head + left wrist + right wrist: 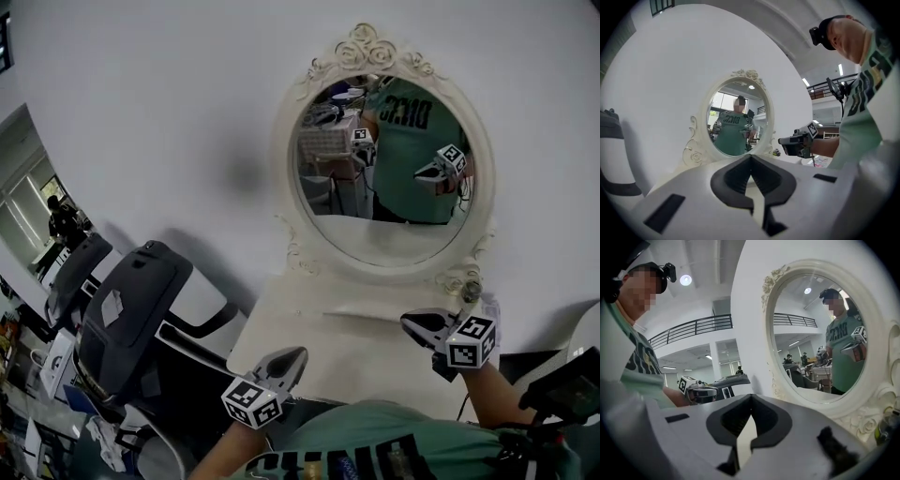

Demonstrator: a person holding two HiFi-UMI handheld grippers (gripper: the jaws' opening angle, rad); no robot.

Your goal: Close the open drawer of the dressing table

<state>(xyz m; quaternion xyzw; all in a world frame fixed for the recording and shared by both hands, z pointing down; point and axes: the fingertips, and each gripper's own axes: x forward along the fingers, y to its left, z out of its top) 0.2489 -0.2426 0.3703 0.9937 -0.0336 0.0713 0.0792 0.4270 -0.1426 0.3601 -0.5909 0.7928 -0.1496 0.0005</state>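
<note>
Green shirt (375, 436) hides the table's front, drawer unseen | left gripper (298, 354) and right gripper (409, 322) hover above dressing table (356, 352) top, both claws pressed together, empty | mirror (380, 155) behind | closure cannot be confirmed

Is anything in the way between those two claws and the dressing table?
Nothing visible does. The left claw and right claw, both shut and empty, hang over the white tabletop. The drawer itself is not in view.
</note>
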